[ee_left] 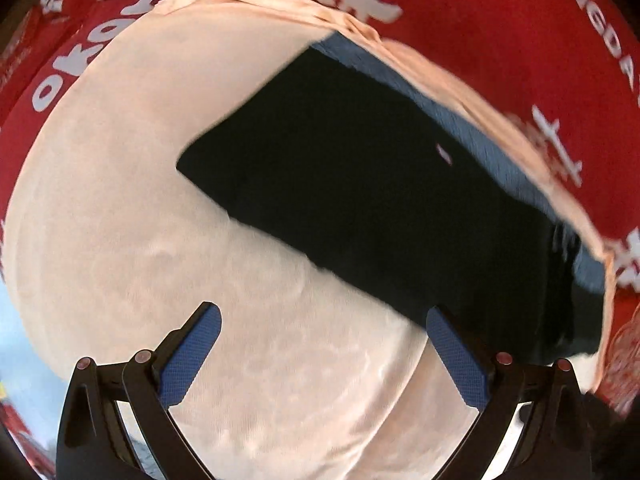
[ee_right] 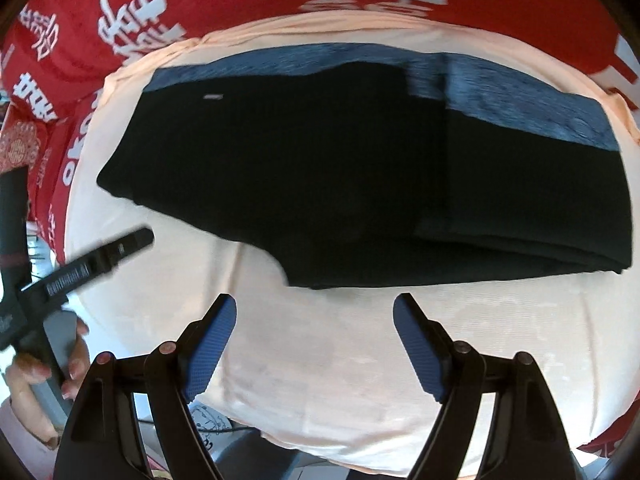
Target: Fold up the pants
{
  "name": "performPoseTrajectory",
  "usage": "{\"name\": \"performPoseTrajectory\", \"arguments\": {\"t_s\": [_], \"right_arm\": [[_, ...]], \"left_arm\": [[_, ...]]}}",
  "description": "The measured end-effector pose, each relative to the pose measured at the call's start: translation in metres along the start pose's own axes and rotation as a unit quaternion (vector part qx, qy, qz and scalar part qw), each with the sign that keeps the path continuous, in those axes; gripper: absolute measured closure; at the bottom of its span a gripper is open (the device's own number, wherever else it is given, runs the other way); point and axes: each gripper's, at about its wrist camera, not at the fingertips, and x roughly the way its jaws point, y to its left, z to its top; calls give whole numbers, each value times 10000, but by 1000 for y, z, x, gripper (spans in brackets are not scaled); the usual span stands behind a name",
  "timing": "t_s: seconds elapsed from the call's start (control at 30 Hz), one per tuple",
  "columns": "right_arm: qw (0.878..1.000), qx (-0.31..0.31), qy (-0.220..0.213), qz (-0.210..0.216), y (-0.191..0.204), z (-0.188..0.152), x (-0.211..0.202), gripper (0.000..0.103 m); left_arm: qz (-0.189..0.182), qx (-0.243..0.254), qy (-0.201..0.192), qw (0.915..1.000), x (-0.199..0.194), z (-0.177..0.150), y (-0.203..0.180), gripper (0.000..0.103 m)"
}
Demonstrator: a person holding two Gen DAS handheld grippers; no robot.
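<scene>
Black pants (ee_right: 320,168) with a grey-blue waistband (ee_right: 520,100) lie folded flat on a peach cloth (ee_right: 340,360). They also show in the left wrist view (ee_left: 380,208), stretching toward the right. My left gripper (ee_left: 322,332) is open and empty, above the peach cloth (ee_left: 160,200) just short of the pants' near edge. My right gripper (ee_right: 315,322) is open and empty, hovering in front of the pants' lower edge. The left gripper tool (ee_right: 80,264) shows at the left of the right wrist view, held by a hand (ee_right: 44,380).
A red cloth with white characters (ee_right: 160,12) lies under and around the peach cloth, also in the left wrist view (ee_left: 500,32). The peach cloth's near edge (ee_right: 304,448) drops off to the floor below.
</scene>
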Motion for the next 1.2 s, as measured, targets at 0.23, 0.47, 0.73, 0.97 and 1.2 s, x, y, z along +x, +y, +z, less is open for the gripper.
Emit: {"name": "performPoseTrajectory", "arguments": {"t_s": [0.23,0.47,0.73,0.97,1.2], "right_arm": [[9994,-271,191,36,25,2,13,20],[9987,-395,310,49,31,11,20,20],[9982,-473,344,104,33,16,27,20],[9983,-469,300,167,32,19,25,20],[9988,-381,269,177,25,20,22,20]], "left_arm": [[-1550,-707,-268,9850,11,26,32,0],[-2100,-1028,-371,9716,23,30,44,0],[-2447,-1342,-535,9588,36,34,52,0],[-2820,-1021,-710,9513,22,43,31,0],[-1881,-1073,-490,9750,44,58,18,4]]}}
